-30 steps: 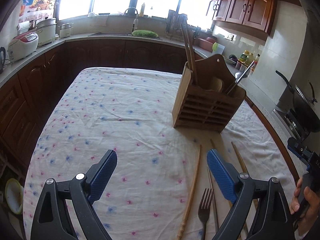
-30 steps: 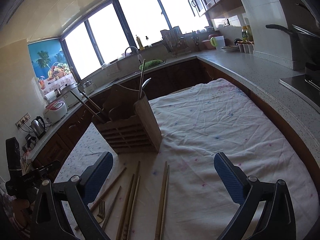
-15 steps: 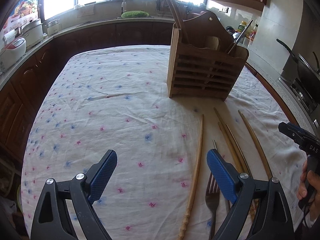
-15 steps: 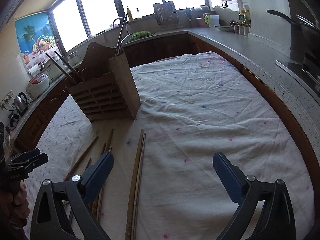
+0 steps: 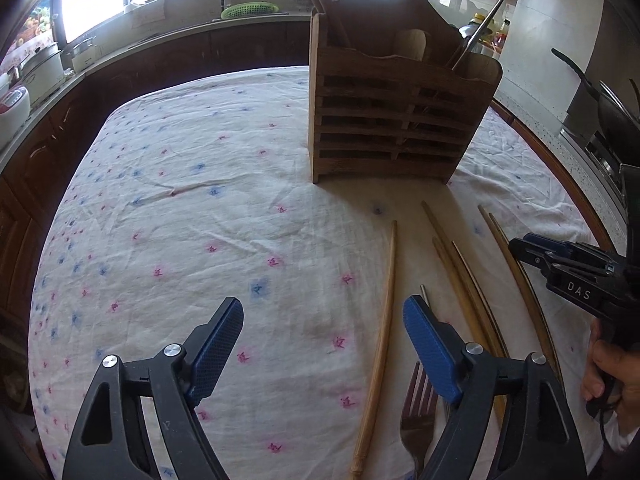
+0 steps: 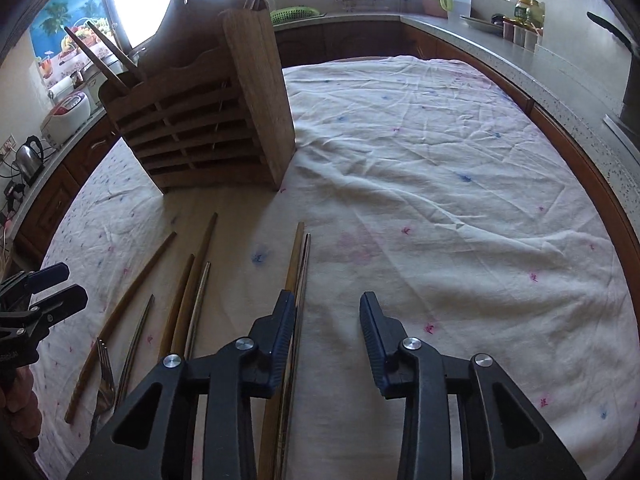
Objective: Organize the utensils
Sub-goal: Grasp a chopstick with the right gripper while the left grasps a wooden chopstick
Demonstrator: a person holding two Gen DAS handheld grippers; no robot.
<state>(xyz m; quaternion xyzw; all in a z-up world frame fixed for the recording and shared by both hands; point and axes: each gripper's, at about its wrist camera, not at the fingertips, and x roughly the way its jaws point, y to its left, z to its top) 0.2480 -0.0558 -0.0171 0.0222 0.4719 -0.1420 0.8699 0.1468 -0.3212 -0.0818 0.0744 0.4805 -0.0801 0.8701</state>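
Left wrist: slatted wooden caddy (image 5: pixel 394 120), thin round chopsticks (image 5: pixel 460 280), rumpled cloth (image 5: pixel 180 220).

Fork (image 5: pixel 416 426) handle cut by bottom edge; chopstick pair (image 6: pixel 298 272) lower ends hidden behind right gripper (image 6: pixel 326 320) fingers.

Blown-out backlit windows (image 5: pixel 100 4), fisheye-curved dark edges, sharp focus

I have both hand-held grippers angled steeply down. The left hand-held gripper (image 5: pixel 323 322) has its blue pads wide apart and closing slightly, with nothing between them. The right hand-held gripper (image 6: pixel 327 316) is closing too, its pads already much nearer together, gap empty. My right hand (image 5: pixel 610 376) grips its handle from below.
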